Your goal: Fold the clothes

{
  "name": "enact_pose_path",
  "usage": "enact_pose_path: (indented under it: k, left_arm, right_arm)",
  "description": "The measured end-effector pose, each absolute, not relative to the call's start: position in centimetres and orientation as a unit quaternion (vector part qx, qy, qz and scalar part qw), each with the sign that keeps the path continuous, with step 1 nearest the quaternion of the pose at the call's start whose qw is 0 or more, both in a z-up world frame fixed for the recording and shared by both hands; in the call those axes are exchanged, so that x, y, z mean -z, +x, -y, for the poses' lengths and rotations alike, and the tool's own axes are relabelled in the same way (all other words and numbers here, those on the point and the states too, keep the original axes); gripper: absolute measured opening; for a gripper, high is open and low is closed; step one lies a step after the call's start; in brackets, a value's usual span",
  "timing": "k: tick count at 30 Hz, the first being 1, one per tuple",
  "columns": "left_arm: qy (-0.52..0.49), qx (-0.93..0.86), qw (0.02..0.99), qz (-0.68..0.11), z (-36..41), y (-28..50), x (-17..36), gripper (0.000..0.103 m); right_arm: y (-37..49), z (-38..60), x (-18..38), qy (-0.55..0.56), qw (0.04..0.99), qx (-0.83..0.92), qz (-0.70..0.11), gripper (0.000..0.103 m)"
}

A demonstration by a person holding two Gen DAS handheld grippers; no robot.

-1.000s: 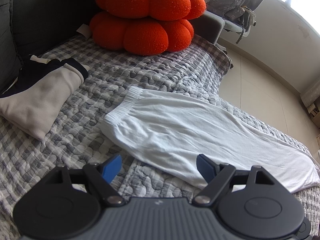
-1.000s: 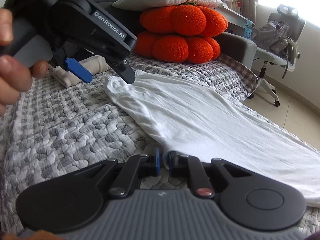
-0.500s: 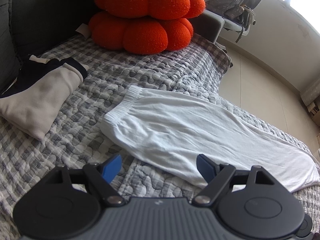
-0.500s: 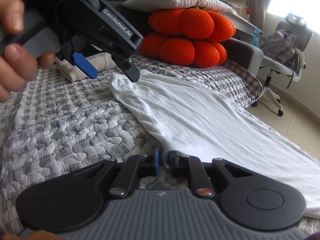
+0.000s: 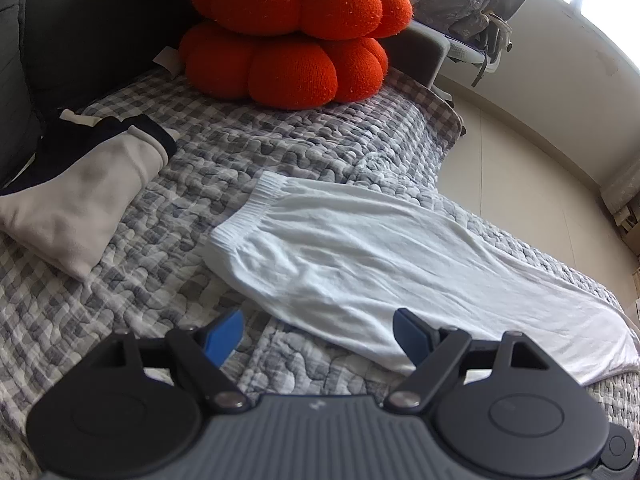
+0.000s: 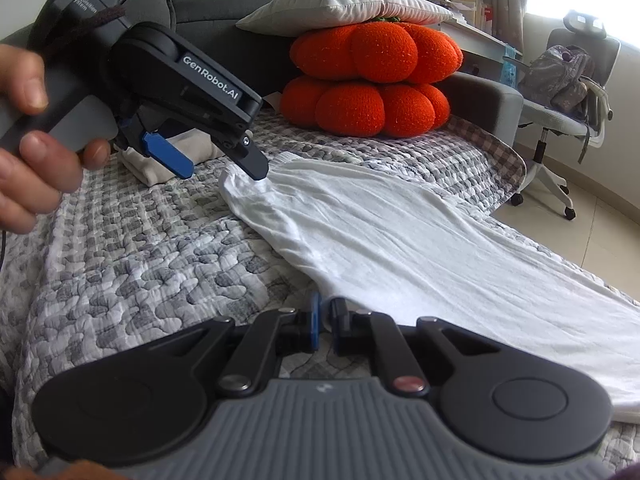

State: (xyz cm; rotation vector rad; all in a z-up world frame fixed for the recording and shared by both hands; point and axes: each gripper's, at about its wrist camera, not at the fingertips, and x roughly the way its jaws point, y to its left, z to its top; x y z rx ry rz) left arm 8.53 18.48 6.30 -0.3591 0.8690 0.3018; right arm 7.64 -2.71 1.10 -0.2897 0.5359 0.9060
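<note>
White trousers [image 5: 360, 256] lie flat on the quilted grey checked bed cover [image 5: 120, 304], with the ribbed waistband [image 5: 244, 216] to the left and the legs running right. My left gripper [image 5: 318, 332] hangs open just above the trousers' near edge. In the right wrist view a hand holds that left gripper [image 6: 216, 164], with one fingertip over the waistband corner [image 6: 240, 176]. My right gripper [image 6: 326, 316] is shut, its tips pinching the near edge of the trousers [image 6: 400, 240].
Two stacked orange pumpkin cushions [image 5: 296, 36] and a white pillow [image 6: 344, 4] sit at the sofa back. A folded beige and dark garment [image 5: 80, 196] lies at the left. An office chair with a bag [image 6: 568, 80] stands on the floor beyond the bed's right edge.
Both wrist views drift slightly. The left gripper sinks a little toward the waistband and stays open. The trousers have not moved.
</note>
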Motion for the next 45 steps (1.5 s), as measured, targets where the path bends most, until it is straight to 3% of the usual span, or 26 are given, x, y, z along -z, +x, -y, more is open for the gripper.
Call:
enact_pose_path:
  k: [45]
  left_arm:
    - [-0.168,-0.144,0.881,-0.418,-18.36,8.56,-6.26,0.083]
  right_arm:
    - [7.24,3.45,-1.90,-0.139,0.842,-0.459,-0.247,0.007]
